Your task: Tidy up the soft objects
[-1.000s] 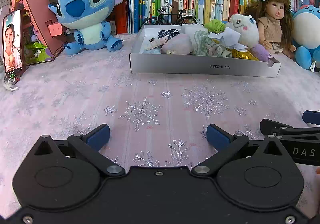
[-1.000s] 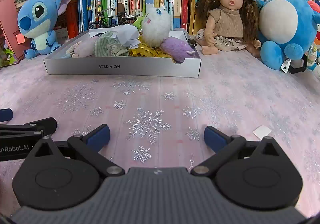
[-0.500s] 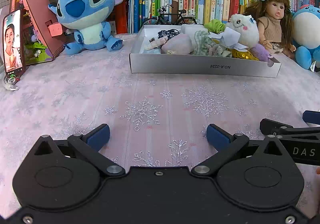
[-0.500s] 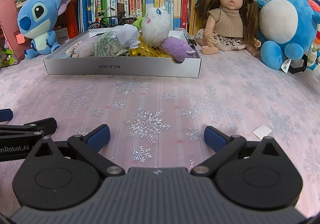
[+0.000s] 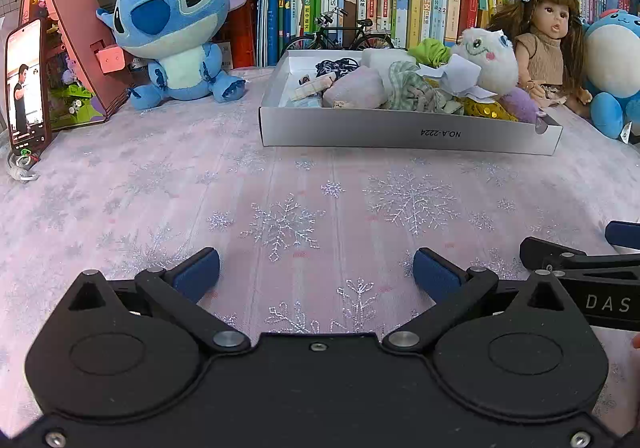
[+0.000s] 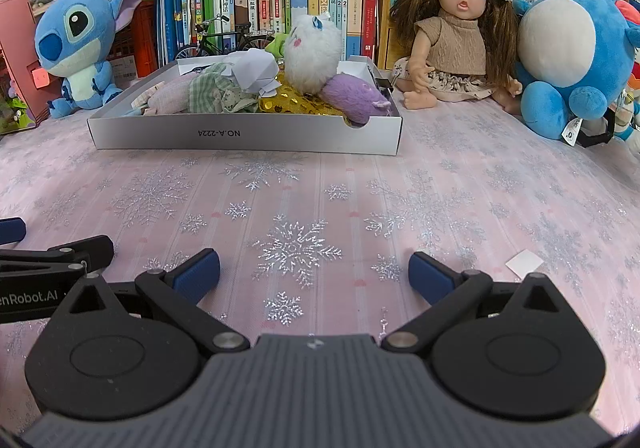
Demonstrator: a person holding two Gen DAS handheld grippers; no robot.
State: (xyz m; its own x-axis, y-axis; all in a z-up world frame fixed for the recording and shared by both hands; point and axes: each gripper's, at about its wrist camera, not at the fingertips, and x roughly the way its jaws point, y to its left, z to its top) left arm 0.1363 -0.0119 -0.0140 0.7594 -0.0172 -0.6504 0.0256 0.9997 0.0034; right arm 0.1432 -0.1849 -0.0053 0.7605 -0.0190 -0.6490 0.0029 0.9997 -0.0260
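One white box (image 6: 244, 133), one doll (image 6: 454, 35), two blue plush toys (image 6: 76, 43) (image 6: 568, 63).

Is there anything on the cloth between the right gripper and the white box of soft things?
Nothing visible. Between the open right gripper and the box lies only bare snowflake tablecloth. A small white paper scrap sits off to the right, outside that path.

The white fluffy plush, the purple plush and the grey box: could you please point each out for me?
white fluffy plush (image 6: 314, 57): right wrist view, middle of its furry body.
purple plush (image 6: 352, 97): right wrist view, its rounded back.
grey box (image 6: 168, 133): right wrist view, its front wall.
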